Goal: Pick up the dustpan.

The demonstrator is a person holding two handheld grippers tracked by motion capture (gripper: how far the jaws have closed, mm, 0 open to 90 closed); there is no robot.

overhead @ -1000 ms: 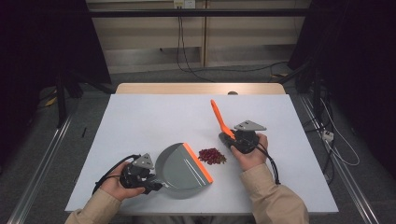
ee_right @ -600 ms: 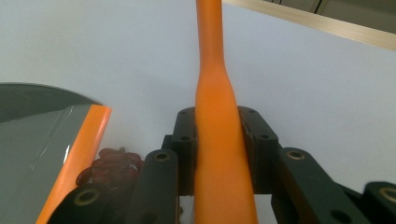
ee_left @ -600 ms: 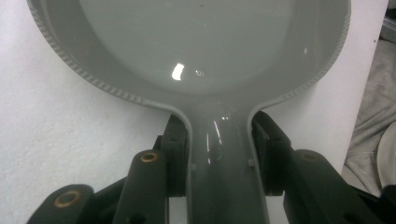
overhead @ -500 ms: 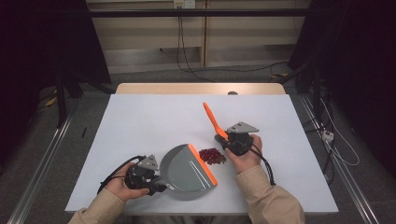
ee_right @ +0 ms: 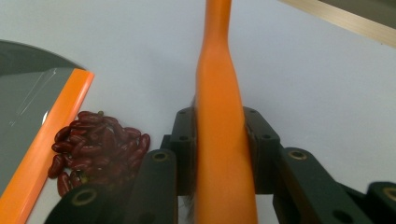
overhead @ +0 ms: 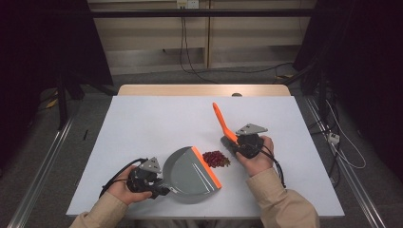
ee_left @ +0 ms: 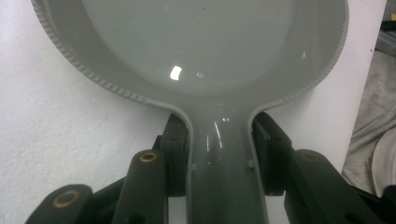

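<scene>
On a white worktop [overhead: 142,123], my left claw [ee_left: 219,154] clamps the stiff, slick dustpan [overhead: 190,173] by its neck. My right claw [ee_right: 219,154] grips the light brush [overhead: 222,121]; loose beans [overhead: 216,158] lie just left.

Bright table [overhead: 142,123], dark surroundings, glare on dustpan [ee_left: 176,72] (near parts blurred)

Tan sleeves [overhead: 280,199], black cabled tools [overhead: 248,145]
</scene>
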